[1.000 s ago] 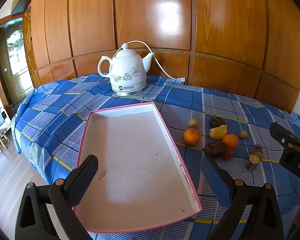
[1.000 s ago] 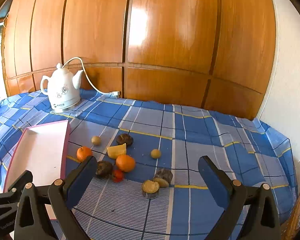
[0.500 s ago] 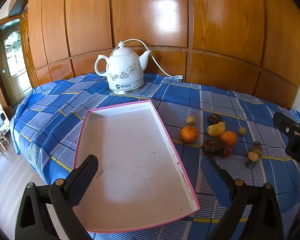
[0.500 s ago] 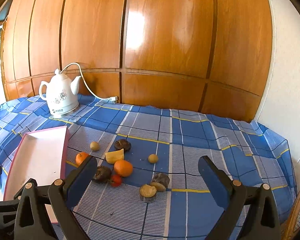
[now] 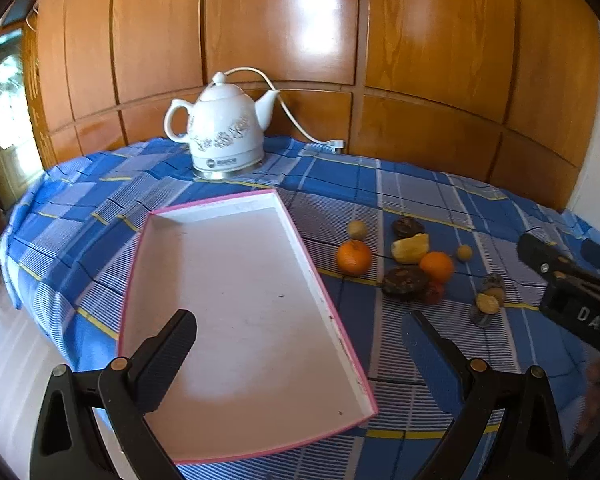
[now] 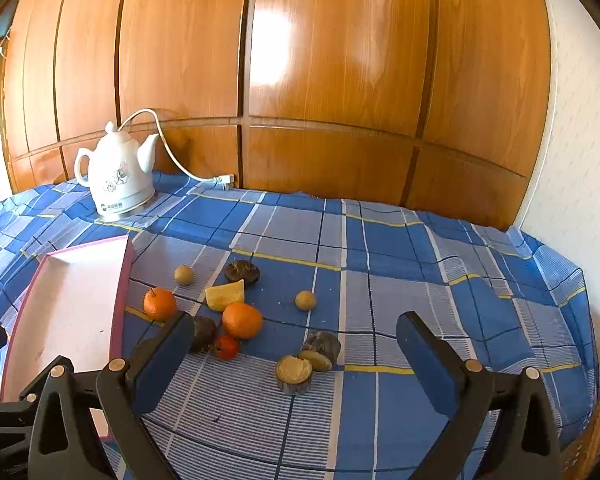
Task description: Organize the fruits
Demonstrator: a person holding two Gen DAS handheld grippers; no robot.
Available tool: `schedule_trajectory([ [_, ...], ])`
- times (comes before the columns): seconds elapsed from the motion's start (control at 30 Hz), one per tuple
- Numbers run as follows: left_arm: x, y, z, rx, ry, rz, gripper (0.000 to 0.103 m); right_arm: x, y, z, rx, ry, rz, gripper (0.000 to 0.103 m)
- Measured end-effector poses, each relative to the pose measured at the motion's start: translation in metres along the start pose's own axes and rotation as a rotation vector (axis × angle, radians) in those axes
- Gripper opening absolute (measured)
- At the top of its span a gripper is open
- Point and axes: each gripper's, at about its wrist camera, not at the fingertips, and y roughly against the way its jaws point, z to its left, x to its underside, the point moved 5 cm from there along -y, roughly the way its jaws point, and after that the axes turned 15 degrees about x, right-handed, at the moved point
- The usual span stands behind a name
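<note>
On the bench (image 6: 380, 240), fruits (image 6: 242, 320) lie scattered at 3 o'clock of the tray (image 5: 236, 280), which holds nothing. Left claw (image 5: 296, 344) hangs spread wide over the tray; right claw (image 6: 296, 352) gapes empty above the fruits. Kettle (image 5: 224, 136) stands at 12 o'clock.

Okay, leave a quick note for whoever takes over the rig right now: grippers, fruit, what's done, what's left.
Left gripper: jaws open, holding nothing, over the pink-edged tray.
Right gripper: jaws open, holding nothing, above the fruit.
Tray: holds no fruit.
Fruit: all on the blue checked cloth to the right of the tray, including two oranges, a yellow piece and a small red fruit.
Done: nothing moved into the tray.
Left: every piece.
</note>
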Motion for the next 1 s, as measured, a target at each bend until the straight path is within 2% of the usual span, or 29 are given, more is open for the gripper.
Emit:
schedule_trajectory([
  [0.33,0.005,-0.008,-0.012,0.068,-0.007,0.048,0.103,0.003,-0.004,-0.001,-0.03,0.007,0.02,0.102],
  [0.83,0.004,-0.018,-0.015,0.091,-0.02,0.099,0.103,0.004,-0.017,-0.007,-0.031,0.033,0.046,0.102],
  [1.0,0.0,-0.024,-0.012,0.115,-0.003,0.127,0.101,-0.01,-0.024,-0.019,-0.045,0.049,0.043,0.101],
])
